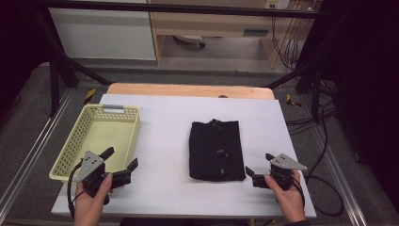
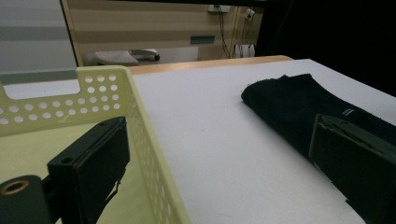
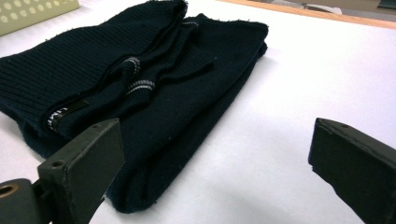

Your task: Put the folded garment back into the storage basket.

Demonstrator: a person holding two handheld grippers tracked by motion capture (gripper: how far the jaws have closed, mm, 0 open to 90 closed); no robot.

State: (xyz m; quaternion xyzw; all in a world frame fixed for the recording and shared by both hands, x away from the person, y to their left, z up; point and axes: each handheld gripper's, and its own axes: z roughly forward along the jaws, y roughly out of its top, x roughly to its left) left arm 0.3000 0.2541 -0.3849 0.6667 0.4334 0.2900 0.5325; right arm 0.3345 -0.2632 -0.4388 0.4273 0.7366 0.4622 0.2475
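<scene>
On the white table (image 1: 164,188), from the high view, I logged a folded dark sweater (image 1: 216,149) at centre and a yellow basket (image 1: 70,141) to its left. My left gripper (image 1: 123,162) hovered at the basket's near corner, my right gripper (image 1: 259,165) just beside the sweater's near right corner, both jaws apart and empty. Left gripper view: basket wall (image 2: 140,140) between the spread jaws, sweater (image 2: 289,102) beyond. Right gripper view: sweater (image 3: 140,84) ahead, jaws wide.

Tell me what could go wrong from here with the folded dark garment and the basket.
1. The folded dark knitted garment has loose layered edges; a one-sided pinch by the right gripper, now open beside its near corner, might unfold it.
2. The left gripper hangs open over the pale yellow perforated plastic basket's near rim; its fingers could knock the basket.
</scene>
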